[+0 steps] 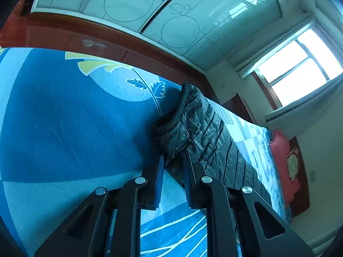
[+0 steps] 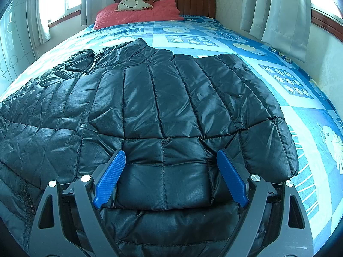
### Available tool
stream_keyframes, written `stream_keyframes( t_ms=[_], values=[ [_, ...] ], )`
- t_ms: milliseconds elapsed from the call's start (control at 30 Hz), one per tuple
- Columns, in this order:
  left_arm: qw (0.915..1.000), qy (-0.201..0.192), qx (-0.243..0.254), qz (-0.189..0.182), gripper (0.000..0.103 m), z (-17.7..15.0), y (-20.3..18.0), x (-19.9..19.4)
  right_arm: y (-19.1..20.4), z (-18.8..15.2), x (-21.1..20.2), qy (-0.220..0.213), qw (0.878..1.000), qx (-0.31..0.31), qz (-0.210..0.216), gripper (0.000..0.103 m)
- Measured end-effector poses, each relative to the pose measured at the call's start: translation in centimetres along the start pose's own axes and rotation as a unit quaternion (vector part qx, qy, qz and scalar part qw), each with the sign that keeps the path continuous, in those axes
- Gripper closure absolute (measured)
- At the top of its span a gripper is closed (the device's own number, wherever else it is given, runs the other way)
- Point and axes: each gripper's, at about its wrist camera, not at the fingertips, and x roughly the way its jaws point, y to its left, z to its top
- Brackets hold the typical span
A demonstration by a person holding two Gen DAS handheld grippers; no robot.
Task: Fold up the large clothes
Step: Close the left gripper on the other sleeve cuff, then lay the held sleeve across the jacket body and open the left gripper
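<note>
The jacket point(image 2: 150, 107) lies spread on the bed point(image 2: 278, 81) for folding; the right gripper point(image 2: 170, 171) gapes over it, the left gripper point(image 1: 173, 171) stands open at its edge.

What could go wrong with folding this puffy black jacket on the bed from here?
1. The right gripper is wide open over the jacket; its shiny, puffy fabric may slip out when pinched, or only the top layer gets caught.
2. The left gripper sits at the jacket's edge with a narrow gap; it could nip the blue bedspread too.
3. The open zipper side looks rumpled, so a fold may come out uneven.
</note>
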Motion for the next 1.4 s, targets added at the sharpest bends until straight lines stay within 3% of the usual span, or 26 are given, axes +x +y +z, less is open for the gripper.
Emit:
stream_keyframes(
  t_ms=[167,267,300,333,400,433,567,667,833,967,1100,1400],
  values=[
    [0.9987,-0.018,-0.040,-0.028,0.064,1.4,1.1,-0.1,0.1,0.0,0.0,0.000,1.000,0.000,-0.001,0.017],
    [0.9990,-0.016,-0.019,-0.037,0.047,1.6,0.2,0.3,0.0,0.0,0.0,0.000,1.000,0.000,-0.001,0.017],
    [0.9993,-0.017,-0.007,-0.033,0.047,1.5,-0.3,0.3,0.1,0.0,0.0,-0.001,1.000,0.000,-0.001,0.017],
    [0.9995,-0.019,0.014,-0.019,0.048,1.3,-1.0,0.6,0.1,0.0,0.0,-0.001,1.000,0.000,-0.001,0.017],
    [0.9990,-0.023,0.038,0.001,0.071,1.0,-1.5,0.8,0.1,-0.1,0.0,-0.001,1.000,-0.001,-0.003,0.017],
    [0.9988,-0.016,0.045,0.014,0.090,1.0,-1.6,1.1,0.0,0.0,0.0,-0.001,1.000,-0.001,-0.002,0.017],
    [0.9987,-0.024,0.042,0.017,0.096,1.4,-1.4,0.3,0.1,0.0,0.0,-0.001,1.000,0.000,-0.001,0.017],
    [0.9957,-0.044,0.080,0.009,0.097,1.2,-3.3,-1.5,0.1,-0.1,0.0,-0.002,1.000,0.000,-0.001,0.017],
    [0.9867,-0.058,0.148,-0.036,0.097,-1.2,-9.0,-4.2,0.1,-0.1,0.0,-0.002,1.000,0.000,-0.001,0.017],
    [0.9708,-0.040,0.220,-0.086,0.097,-5.8,-14.8,-5.7,0.0,-0.1,0.0,-0.002,1.000,0.002,0.002,0.017],
    [0.9532,-0.016,0.280,-0.114,0.097,-11.1,-19.3,-6.3,-0.3,0.2,0.1,-0.003,1.000,0.005,0.007,0.016],
    [0.9018,0.057,0.400,-0.154,0.097,-25.7,-28.0,-5.7,-0.9,0.4,0.3,-0.007,1.000,0.012,0.015,0.016]
  ],
)
